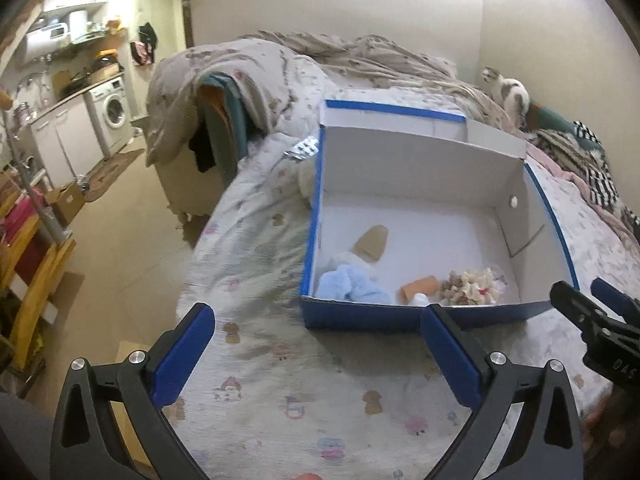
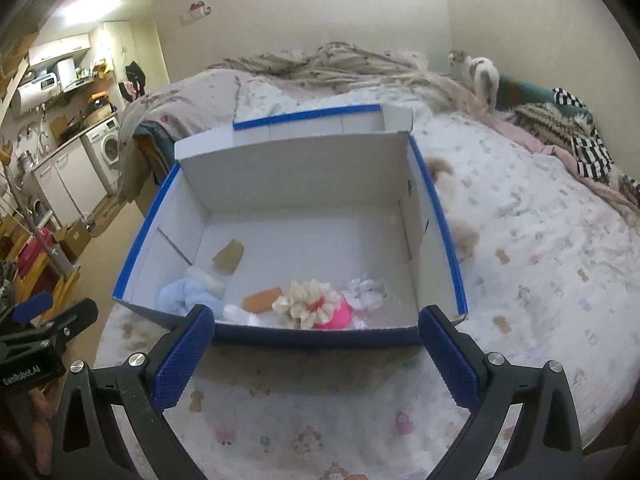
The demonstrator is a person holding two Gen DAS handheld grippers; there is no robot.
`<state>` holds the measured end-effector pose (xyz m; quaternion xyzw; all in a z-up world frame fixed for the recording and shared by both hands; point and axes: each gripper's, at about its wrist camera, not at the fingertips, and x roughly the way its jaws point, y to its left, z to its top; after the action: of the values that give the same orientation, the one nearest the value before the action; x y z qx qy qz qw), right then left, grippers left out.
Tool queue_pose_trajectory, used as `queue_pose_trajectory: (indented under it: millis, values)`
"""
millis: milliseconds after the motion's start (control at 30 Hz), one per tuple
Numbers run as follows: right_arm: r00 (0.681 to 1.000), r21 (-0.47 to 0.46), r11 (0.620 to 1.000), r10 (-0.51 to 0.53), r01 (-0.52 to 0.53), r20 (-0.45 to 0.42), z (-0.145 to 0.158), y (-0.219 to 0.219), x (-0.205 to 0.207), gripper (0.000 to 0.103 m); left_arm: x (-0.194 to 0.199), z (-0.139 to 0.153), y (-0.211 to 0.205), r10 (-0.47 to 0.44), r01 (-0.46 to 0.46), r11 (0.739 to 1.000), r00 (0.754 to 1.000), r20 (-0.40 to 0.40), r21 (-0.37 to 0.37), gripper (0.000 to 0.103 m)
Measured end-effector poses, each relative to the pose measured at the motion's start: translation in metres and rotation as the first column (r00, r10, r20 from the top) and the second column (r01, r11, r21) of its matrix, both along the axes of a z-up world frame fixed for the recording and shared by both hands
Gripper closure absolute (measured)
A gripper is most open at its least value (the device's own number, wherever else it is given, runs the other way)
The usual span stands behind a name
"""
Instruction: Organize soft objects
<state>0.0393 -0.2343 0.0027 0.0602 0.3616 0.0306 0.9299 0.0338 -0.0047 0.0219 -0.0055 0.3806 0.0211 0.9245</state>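
The bed (image 2: 540, 280), under a sheet printed with small cartoon figures, carries a blue shoebox (image 2: 152, 216) with white inner walls, its lid flap standing up at the far side. The box's long axis runs away from the person, toward the rumpled quilt (image 2: 340, 64) and the wall.

Both grippers hang short of the box's near wall, over bare sheet. The left gripper (image 1: 316, 350) has its jaws spread wide with nothing between them; the right gripper (image 2: 316, 350) is likewise wide apart and empty.

Inside the box, along the near wall, lie a light blue cloth (image 2: 188, 296), a cream scrunchie (image 2: 308, 300) on something pink, a white scrunchie (image 2: 366, 292), an orange piece (image 2: 262, 300) lying crosswise and a tan piece (image 2: 229, 259) pointing toward the far wall.

A cream plush toy (image 2: 452, 208) lies on the sheet just beside the box's right wall, stretched along it. It looks like the likeliest next pick. The right gripper should probably approach across its narrow width, close around the body, then lift it clear over the rim.
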Motion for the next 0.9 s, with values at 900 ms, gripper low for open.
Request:
queue_pose_trajectory:
  millis: [900]
  values:
    - [0.999, 0.026, 0.999, -0.029, 0.029, -0.019, -0.007, -0.002, 0.007, 0.000, 0.019, -0.011, 0.006, 0.048, -0.048, 0.998, 0.999, -0.023, -0.026, 0.000]
